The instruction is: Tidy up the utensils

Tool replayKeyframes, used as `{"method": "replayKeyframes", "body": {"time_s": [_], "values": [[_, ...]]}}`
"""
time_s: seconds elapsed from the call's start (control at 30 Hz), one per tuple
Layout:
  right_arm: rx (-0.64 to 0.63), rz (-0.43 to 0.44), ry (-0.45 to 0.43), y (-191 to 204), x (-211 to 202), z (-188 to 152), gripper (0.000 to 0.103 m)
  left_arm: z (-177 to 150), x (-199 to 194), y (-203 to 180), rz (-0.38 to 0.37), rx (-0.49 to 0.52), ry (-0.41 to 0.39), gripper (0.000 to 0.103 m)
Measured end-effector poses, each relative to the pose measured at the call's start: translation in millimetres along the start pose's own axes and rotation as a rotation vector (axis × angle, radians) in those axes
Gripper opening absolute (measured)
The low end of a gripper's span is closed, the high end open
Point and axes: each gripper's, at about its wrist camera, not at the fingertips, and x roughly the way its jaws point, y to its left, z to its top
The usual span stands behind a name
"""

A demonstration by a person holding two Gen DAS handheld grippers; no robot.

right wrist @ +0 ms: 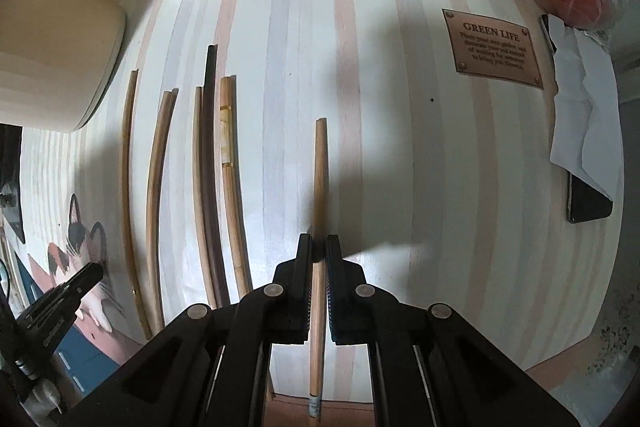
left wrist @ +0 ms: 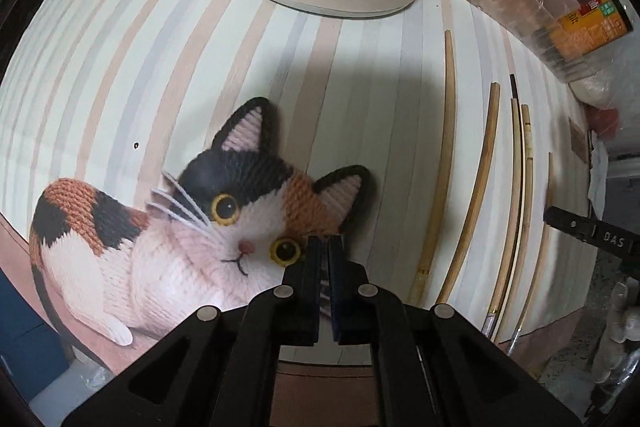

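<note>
Seen from beside the striped table mat, the left gripper hangs over a printed knitted cat with its jaws pressed together on nothing, a row of loose chopsticks lying to its right. The right gripper points down, pinching one wooden chopstick that lies apart, right of that row; I judge it should stay parallel and be laid close against the row's right edge. A tan plaque ahead-right reads "GREEN LIFE"; jar labels stay illegible.
</note>
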Motion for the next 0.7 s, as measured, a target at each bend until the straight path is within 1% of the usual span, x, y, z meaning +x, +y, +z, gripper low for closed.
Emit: {"method": "replayKeyframes", "body": {"time_s": [0.03,0.07,0.13,0.17,0.23,0.3,0.33,0.37,0.43,0.47,0.5,0.53,0.57,0.63,0.7], "values": [[0.000,-0.006,0.004,0.3,-0.2,0.2,0.007,0.0,-0.2,-0.1,-0.003,0.006,0.012,0.001],[0.006,-0.009,0.008,3.2,3.0,3.4,0.007,-0.6,-1.4,2.1,-0.026,0.000,0.011,0.002],[-0.004,-0.020,0.015,7.4,3.3,5.0,0.007,2.6,-4.3,3.0,-0.022,-0.004,0.013,0.002],[0.001,-0.019,0.018,9.2,3.9,1.8,0.007,2.7,-8.3,2.6,-0.040,-0.003,0.003,0.003],[0.018,-0.005,0.024,9.4,6.3,9.1,0.007,15.6,-13.8,-11.8,-0.058,0.004,-0.009,0.005],[0.036,0.009,0.028,4.1,5.6,14.5,0.007,28.1,-18.6,-23.8,-0.079,0.034,-0.018,0.015],[0.044,0.015,0.029,2.4,5.0,14.7,0.007,36.0,-21.2,-30.0,-0.075,0.052,-0.030,0.024],[0.047,0.017,0.029,0.1,4.2,15.3,0.007,41.8,-23.3,-38.8,-0.072,0.078,-0.048,0.032],[0.051,0.017,0.030,-4.8,3.4,14.9,0.007,55.7,-24.5,-50.9,-0.054,0.118,-0.051,0.034],[0.053,0.016,0.029,-5.4,2.9,14.4,0.007,60.8,-21.9,-59.7,-0.031,0.151,-0.053,0.034],[0.052,0.013,0.030,-7.0,2.2,13.6,0.007,73.8,-18.2,-58.1,-0.007,0.173,-0.053,0.034],[0.054,0.011,0.030,-7.3,1.8,13.5,0.007,78.4,-14.2,-59.4,0.017,0.201,-0.052,0.033],[0.057,0.009,0.031,-4.8,4.1,14.6,0.007,86.7,-5.7,-70.1,0.037,0.225,-0.047,0.033],[0.058,0.002,0.032,-6.3,6.5,16.8,0.007,88.5,4.1,-80.0,0.088,0.268,-0.044,0.033],[0.058,-0.003,0.032,-5.0,6.9,17.9,0.007,84.8,5.2,-85.5,0.120,0.304,-0.067,0.032]]}}
